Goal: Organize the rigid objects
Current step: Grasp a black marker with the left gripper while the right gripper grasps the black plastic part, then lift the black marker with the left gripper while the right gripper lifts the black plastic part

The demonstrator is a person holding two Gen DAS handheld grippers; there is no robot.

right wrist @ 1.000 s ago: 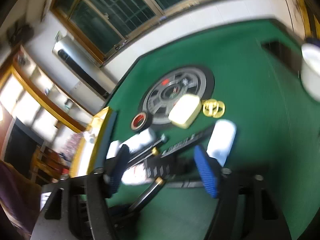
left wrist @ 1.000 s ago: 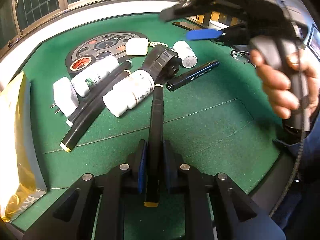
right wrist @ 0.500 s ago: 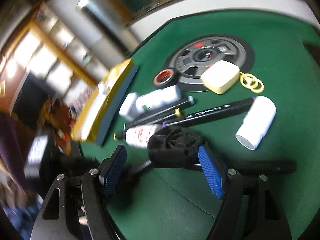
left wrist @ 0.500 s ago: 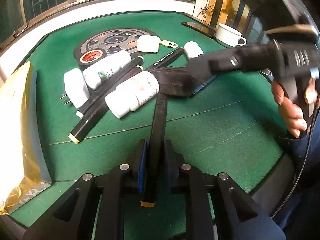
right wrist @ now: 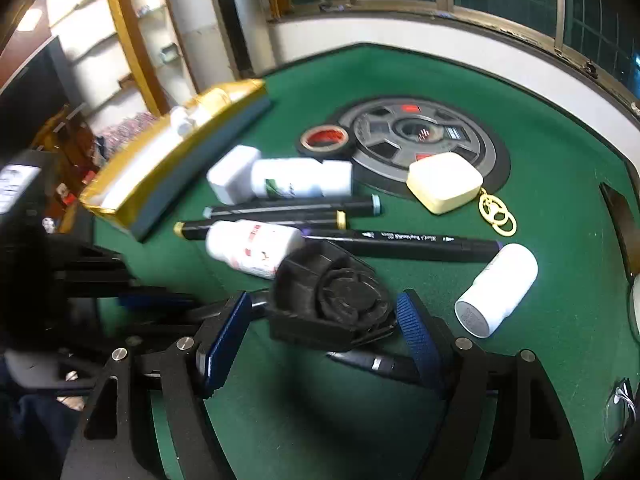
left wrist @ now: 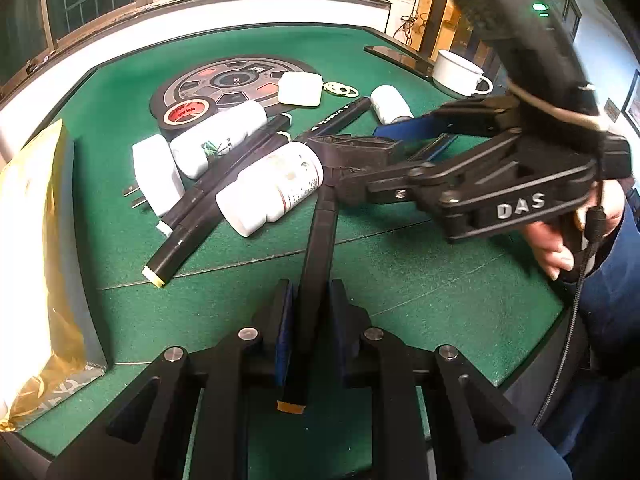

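Observation:
My left gripper (left wrist: pixel 309 332) is shut on a long black marker (left wrist: pixel 318 236) that points forward over the green table. The marker's far end meets a black fan-like device (right wrist: pixel 332 296), also seen in the left wrist view (left wrist: pixel 356 152). My right gripper (right wrist: pixel 320 332) is open, its blue pads on either side of that black device, apart from it. White bottles (left wrist: pixel 272 188) (right wrist: pixel 254 246), several black markers (right wrist: pixel 400 238), a white charger (left wrist: pixel 154 170) and a cream case (right wrist: pixel 444 182) lie in a pile beyond.
A gold-lined box (left wrist: pixel 36 248) stands at the left table edge. A black weight plate (right wrist: pixel 424 136) with a tape roll (right wrist: pixel 324 140) lies at the back. A white mug (left wrist: pixel 460 70) and a small white bottle (right wrist: pixel 498 290) sit to the right.
My right gripper has swung down and in, and now straddles the black device. My left gripper has kept hold of the marker and barely moved.

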